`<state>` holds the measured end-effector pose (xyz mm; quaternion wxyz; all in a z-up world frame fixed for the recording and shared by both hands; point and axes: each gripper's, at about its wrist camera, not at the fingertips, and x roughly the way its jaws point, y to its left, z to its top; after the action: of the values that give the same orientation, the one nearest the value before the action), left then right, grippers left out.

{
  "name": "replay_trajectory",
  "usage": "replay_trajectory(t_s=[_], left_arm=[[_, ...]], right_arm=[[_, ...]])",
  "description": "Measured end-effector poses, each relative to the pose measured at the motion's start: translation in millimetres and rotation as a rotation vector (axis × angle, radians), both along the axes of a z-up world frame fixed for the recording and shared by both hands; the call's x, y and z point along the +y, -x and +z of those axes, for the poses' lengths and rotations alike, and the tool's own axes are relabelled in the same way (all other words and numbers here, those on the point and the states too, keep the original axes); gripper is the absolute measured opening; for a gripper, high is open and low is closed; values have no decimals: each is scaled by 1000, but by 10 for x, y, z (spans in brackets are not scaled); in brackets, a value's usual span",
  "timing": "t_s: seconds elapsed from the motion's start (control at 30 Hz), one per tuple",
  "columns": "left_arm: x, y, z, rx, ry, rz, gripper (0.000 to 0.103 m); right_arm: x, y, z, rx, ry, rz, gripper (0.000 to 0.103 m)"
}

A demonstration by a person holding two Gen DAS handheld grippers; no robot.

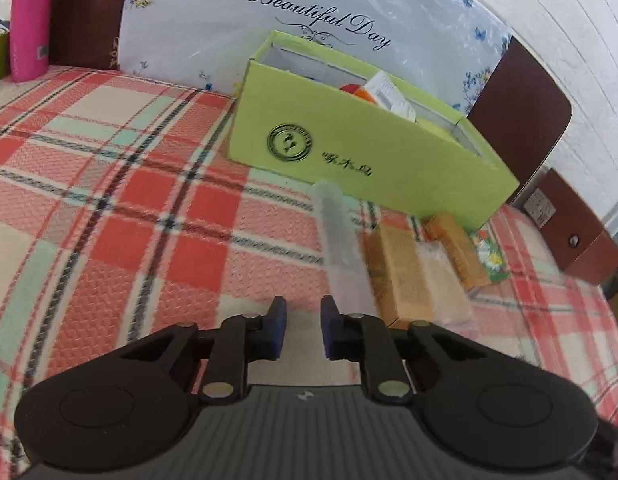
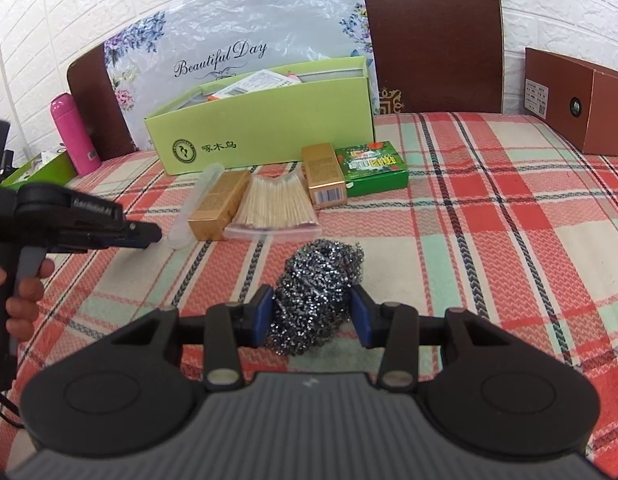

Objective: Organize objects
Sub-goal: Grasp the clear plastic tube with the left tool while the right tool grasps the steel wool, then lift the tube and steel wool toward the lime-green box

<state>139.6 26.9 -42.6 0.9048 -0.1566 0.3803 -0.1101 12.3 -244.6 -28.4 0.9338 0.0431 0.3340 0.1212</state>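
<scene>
Two grippers tilt downward over the plaid bed cover [image 2: 489,208]: the right gripper [image 2: 313,314] pinches a steel wool scourer [image 2: 315,296] between its blue pads, while the left gripper [image 1: 303,330] has its jaws narrowly parted with nothing between them. Just ahead of the left gripper lies a clear plastic tube [image 1: 337,236], beside gold boxes [image 2: 219,210] and bagged cotton swabs [image 2: 275,202]. Beyond them, a green box [image 2: 265,128] holds packets.

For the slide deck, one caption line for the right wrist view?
Right gripper clamps a grey steel-wool scouring ball over the plaid tablecloth, facing an open lime-green cardboard box.
</scene>
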Motion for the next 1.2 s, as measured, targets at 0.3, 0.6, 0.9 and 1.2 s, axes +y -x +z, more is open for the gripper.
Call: replay_trajectory(t_s=[0.3, 0.6, 0.9, 1.2], left_arm=[[-370, -234, -22, -69, -107, -26, 51], [-419, -328, -13, -77, -254, -85, 28], [-118, 625, 31, 0, -166, -126, 34], [-237, 547, 27, -10, -210, -132, 48]], right_arm=[[-46, -13, -28, 14, -11, -17, 43], [-10, -11, -46, 15, 3, -8, 44], [135, 64, -27, -10, 53, 95, 51], [125, 97, 17, -12, 54, 56, 51]])
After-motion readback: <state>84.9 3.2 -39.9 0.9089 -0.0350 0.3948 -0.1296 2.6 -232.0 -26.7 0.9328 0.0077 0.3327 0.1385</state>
